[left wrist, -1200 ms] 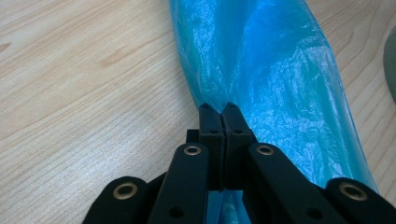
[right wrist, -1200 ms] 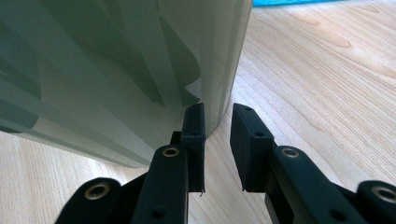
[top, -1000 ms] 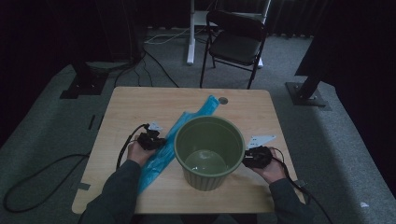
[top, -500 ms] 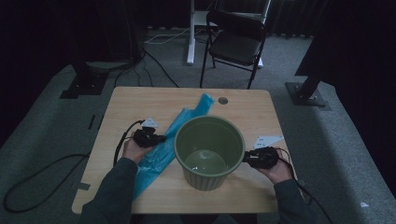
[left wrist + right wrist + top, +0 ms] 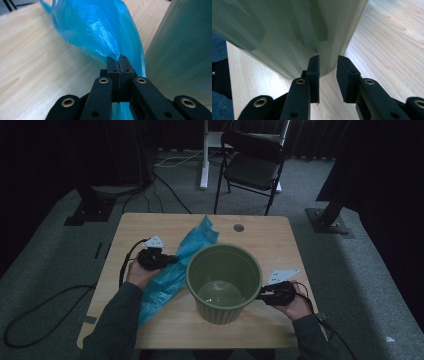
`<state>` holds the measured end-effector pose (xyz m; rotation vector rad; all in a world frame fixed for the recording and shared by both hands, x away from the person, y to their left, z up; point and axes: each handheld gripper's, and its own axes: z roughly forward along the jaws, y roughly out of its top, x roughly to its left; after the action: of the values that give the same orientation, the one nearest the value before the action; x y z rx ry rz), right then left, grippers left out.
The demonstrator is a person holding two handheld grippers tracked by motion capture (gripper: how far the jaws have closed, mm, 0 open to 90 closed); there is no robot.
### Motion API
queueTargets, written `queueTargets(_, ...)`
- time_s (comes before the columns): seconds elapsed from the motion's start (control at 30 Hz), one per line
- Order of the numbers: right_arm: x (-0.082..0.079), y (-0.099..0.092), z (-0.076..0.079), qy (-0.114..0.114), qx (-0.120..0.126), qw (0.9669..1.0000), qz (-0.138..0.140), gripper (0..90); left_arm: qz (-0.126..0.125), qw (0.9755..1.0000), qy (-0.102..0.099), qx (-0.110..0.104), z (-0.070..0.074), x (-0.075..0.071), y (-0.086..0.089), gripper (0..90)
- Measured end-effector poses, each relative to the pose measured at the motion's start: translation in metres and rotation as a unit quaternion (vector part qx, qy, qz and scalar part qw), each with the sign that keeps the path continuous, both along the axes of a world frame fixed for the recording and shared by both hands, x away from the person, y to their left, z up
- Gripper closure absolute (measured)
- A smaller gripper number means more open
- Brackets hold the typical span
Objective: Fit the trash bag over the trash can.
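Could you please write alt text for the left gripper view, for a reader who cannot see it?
The left hand-held gripper has its two black jaws shut on a fold of a crinkled blue plastic bag, which spreads away over a light wooden table. The pale green wall of a bucket rises close on the right.

Since a second ago we have drawn our left tool [image 5: 170, 259] back and outward, away from the green bin [image 5: 224, 282] and toward the desk's left side; it remains clamped on the blue plastic bag [image 5: 172, 272], and the bag has shifted with it, its middle pulled leftward and its near end now lying along our left sleeve; our right tool [image 5: 261, 293] has slid slightly toward us along the bin's right wall, jaws parted beside its base.
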<state>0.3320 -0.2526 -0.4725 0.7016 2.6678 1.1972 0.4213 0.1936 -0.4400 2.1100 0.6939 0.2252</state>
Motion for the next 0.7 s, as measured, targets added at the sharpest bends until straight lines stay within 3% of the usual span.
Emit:
queueTargets(0.37, -0.004, 0.003, 0.001, 0.004, 0.000, 0.9999, 0.011, 72.7, -0.032, 0.9980, -0.022, -0.051, 0.040, -0.003, 0.004, 89.4)
queueTargets(0.7, -0.003, 0.005, 0.000, 0.005, 0.003, 0.9999, 0.014, 72.8, -0.047, 0.9950, -0.051, -0.072, 0.078, -0.007, 0.003, 89.4)
